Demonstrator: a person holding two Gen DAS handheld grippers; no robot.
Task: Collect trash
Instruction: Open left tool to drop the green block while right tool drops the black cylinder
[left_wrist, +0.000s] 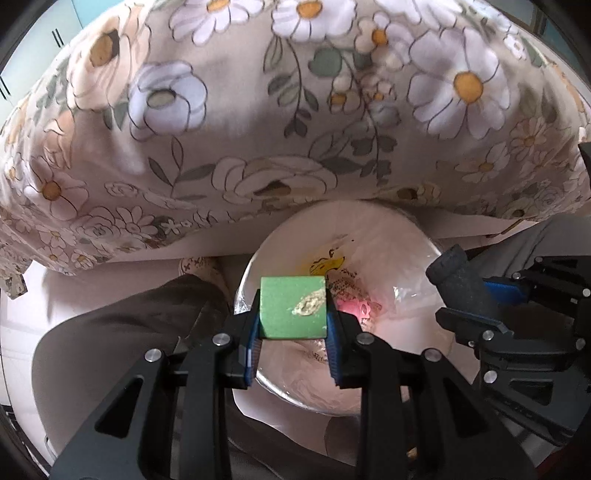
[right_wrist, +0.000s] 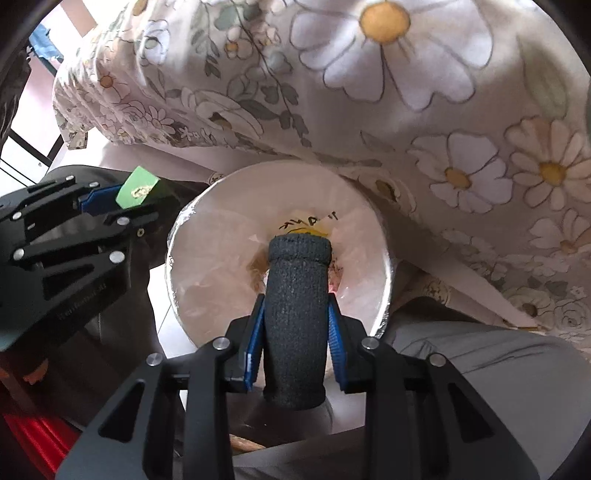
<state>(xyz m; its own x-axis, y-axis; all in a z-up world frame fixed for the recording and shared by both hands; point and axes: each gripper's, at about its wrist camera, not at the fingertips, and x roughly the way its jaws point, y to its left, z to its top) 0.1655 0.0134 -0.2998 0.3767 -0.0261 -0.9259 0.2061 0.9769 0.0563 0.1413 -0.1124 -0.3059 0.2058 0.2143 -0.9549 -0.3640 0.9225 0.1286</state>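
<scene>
The left gripper (left_wrist: 293, 332) clamps a green block (left_wrist: 291, 308) with a pale smear; the right gripper (right_wrist: 295, 332) clamps a rough dark foam tube (right_wrist: 297, 325). Both hang over a round plastic-lined bin (right_wrist: 369, 221), flowered cloth (right_wrist: 406, 92) at twelve o'clock.

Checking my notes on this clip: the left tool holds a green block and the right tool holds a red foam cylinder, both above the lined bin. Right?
Not quite. The foam cylinder in the right tool is dark grey, as the right wrist view shows. The left tool does hold the green block above the lined bin.
</scene>
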